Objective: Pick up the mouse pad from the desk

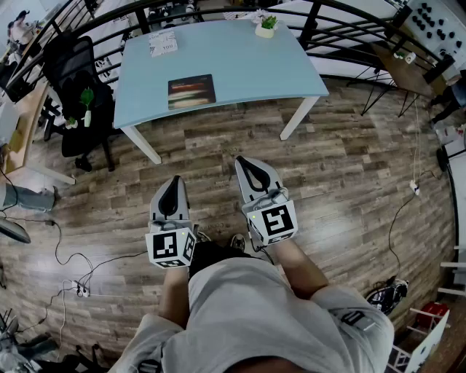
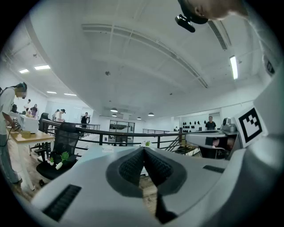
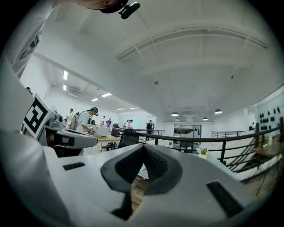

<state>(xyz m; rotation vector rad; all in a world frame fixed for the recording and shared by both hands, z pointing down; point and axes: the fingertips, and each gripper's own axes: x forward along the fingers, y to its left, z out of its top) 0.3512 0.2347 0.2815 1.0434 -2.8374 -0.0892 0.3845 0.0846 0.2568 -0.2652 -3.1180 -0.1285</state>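
Note:
The mouse pad (image 1: 191,92), a dark rectangle with coloured streaks, lies flat near the front edge of the light blue desk (image 1: 240,62). Both grippers hover level over the wooden floor, well short of the desk. My left gripper (image 1: 174,182) has its jaws together with nothing between them, and in its own view the tips (image 2: 143,149) meet. My right gripper (image 1: 246,162) is likewise shut and empty, its tips (image 3: 143,147) touching in the right gripper view. The pad is hidden behind the jaws in both gripper views.
A small potted plant (image 1: 266,26) and a white card (image 1: 162,43) sit at the desk's far side. A black office chair (image 1: 79,87) stands left of the desk. Cables (image 1: 80,269) trail over the floor. A black railing (image 1: 218,7) runs behind the desk.

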